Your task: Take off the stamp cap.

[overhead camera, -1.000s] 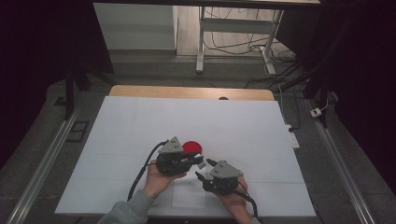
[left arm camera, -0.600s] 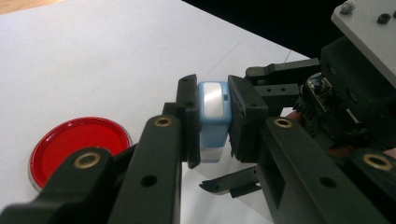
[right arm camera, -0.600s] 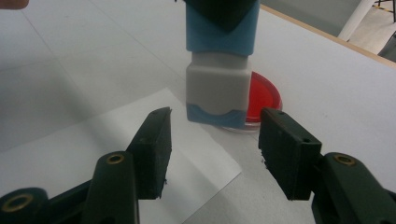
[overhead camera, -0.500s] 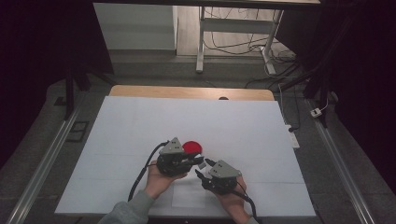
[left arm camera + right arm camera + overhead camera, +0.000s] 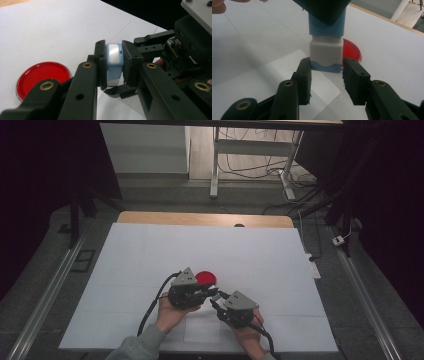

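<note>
**Blue-and-white block held between two grippers over the white table**

White sheeting covers the table (image 5: 150, 270), with a wooden edge at the far side and dark floor around it. Near the front edge a person's two hands bring the grippers tip to tip. Just beyond them a red dish (image 5: 206, 278) lies flat on the sheet, and a paper slip (image 5: 287, 72) lies beneath the right gripper's jaws.

Left gripper (image 5: 114, 65) is clamped on the block (image 5: 114, 58): its two pads press the light blue upper part from both sides, holding the block above the sheet. In the right gripper view the block (image 5: 326, 53) hangs down from that grip, its white lower section and blue end pointing toward the camera.

Right gripper (image 5: 326, 82) has its jaws closing in around that lower end. The left pad sits at the block's blue tip; the right pad stands just beside it, a thin gap showing.
</note>
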